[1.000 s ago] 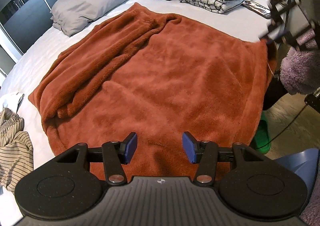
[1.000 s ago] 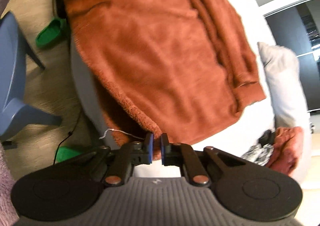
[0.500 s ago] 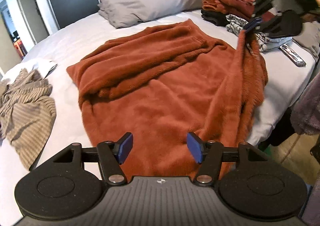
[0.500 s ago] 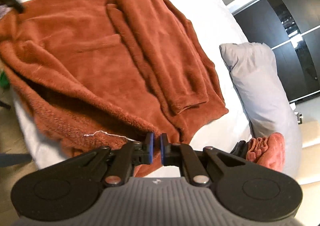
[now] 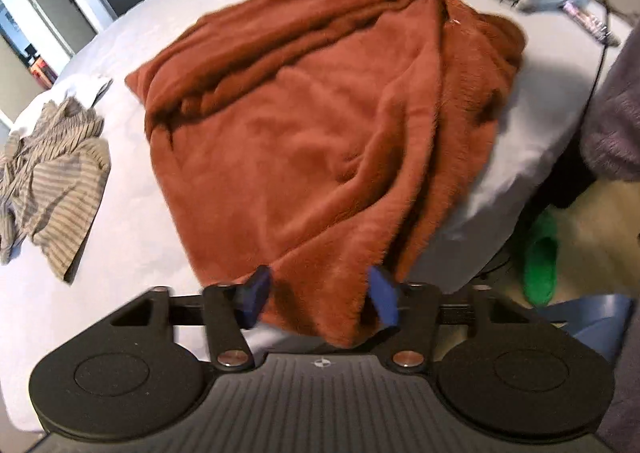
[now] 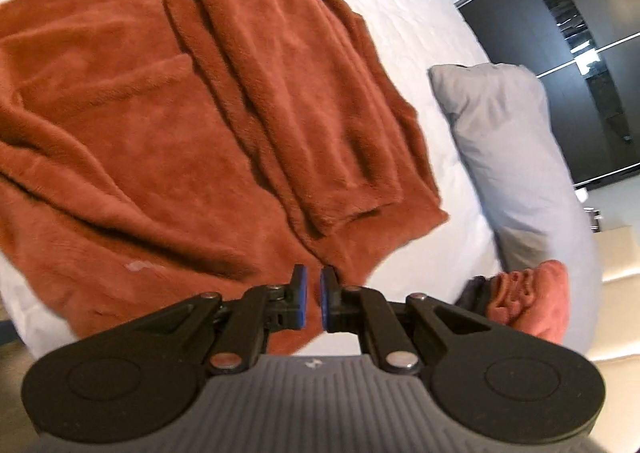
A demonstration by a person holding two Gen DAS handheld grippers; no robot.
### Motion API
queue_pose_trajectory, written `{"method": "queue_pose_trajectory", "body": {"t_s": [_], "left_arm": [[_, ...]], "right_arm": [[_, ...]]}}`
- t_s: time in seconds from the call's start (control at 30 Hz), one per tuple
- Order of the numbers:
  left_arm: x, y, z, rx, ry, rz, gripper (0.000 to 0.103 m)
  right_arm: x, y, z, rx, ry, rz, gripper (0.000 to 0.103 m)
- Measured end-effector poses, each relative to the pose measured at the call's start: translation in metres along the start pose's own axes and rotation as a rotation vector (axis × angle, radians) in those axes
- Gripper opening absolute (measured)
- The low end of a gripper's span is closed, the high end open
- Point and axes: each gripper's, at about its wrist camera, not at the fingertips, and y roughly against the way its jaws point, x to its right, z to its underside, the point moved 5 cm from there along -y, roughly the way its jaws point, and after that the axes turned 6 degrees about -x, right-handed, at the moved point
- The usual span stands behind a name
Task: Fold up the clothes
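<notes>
Fleece (image 5: 320,133) lies rumpled on the bed (image 5: 132,253), left gripper (image 5: 320,299) wide around its hem, right gripper (image 6: 311,299) nearly closed, gripping nothing visible.

The left gripper (image 5: 320,299), a black plastic tool with two fingers tipped in blue pads (image 5: 382,299), is holding its fingers wide apart. Soft rust-orange cloth is lying between them, but the pads are not squeezing it. A fuzzy grey-purple sleeve (image 5: 614,125) of the person is showing off to this tool's right side.

The right gripper (image 6: 311,299), the same kind of black tool, is holding its blue pads (image 6: 301,299) almost together, with only a thin gap between them. Nothing can be seen pinched in that gap.
</notes>
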Motion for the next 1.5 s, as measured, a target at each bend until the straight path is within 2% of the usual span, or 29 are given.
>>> {"method": "queue_pose_trajectory", "body": {"t_s": [0.07, 0.1, 0.23, 0.33, 0.37, 0.5, 0.57, 0.73, 0.8, 0.83, 0.93, 1.1, 1.2, 1.37, 1.5], "left_arm": [[-0.003, -0.005, 0.0, -0.017, 0.015, 0.013, 0.03], [-0.005, -0.006, 0.0, -0.022, 0.022, 0.011, 0.029], [-0.01, -0.008, -0.001, -0.036, 0.047, 0.0, 0.029], [-0.007, -0.008, 0.0, -0.055, 0.039, -0.007, 0.034], [-0.006, -0.008, 0.001, -0.059, 0.033, -0.018, 0.04], [-0.006, -0.009, 0.002, -0.067, 0.025, -0.036, 0.041], [-0.008, -0.011, 0.003, -0.075, 0.032, -0.039, 0.041], [-0.015, -0.016, 0.008, -0.101, 0.063, -0.041, 0.041], [-0.021, -0.015, 0.008, -0.1, 0.093, -0.024, 0.033], [-0.025, -0.014, 0.008, -0.098, 0.11, -0.017, 0.026], [-0.036, -0.009, 0.008, -0.093, 0.16, -0.003, 0.016], [-0.053, 0.009, 0.003, -0.071, 0.229, 0.063, 0.012], [-0.056, 0.018, 0.003, -0.097, 0.218, 0.095, 0.012], [-0.045, 0.01, 0.007, -0.203, 0.129, 0.139, 0.009], [-0.038, 0.014, -0.001, -0.192, 0.08, 0.147, 0.007]], "right_arm": [[0.003, 0.002, 0.005, 0.006, -0.038, -0.037, 0.008], [0.004, 0.003, 0.008, 0.008, -0.059, -0.061, 0.008], [0.012, 0.005, 0.021, 0.026, -0.202, -0.181, 0.012], [0.025, -0.001, 0.029, 0.022, -0.376, -0.259, 0.033], [0.03, -0.003, 0.03, 0.021, -0.437, -0.289, 0.033], [0.038, -0.02, 0.028, -0.017, -0.61, -0.412, 0.034], [0.032, -0.03, 0.023, -0.052, -0.62, -0.439, 0.035], [0.011, -0.054, 0.022, -0.161, -0.554, -0.403, 0.033], [0.005, -0.057, 0.029, -0.192, -0.532, -0.406, 0.018], [0.003, -0.054, 0.034, -0.201, -0.515, -0.393, 0.014], [0.0, -0.034, 0.055, -0.189, -0.501, -0.384, 0.012], [-0.014, 0.005, 0.1, -0.175, -0.553, -0.431, 0.011], [-0.032, 0.025, 0.123, -0.181, -0.573, -0.48, 0.011], [-0.058, 0.033, 0.14, -0.22, -0.552, -0.505, 0.011], [-0.081, 0.032, 0.148, -0.25, -0.512, -0.501, 0.01]]}}
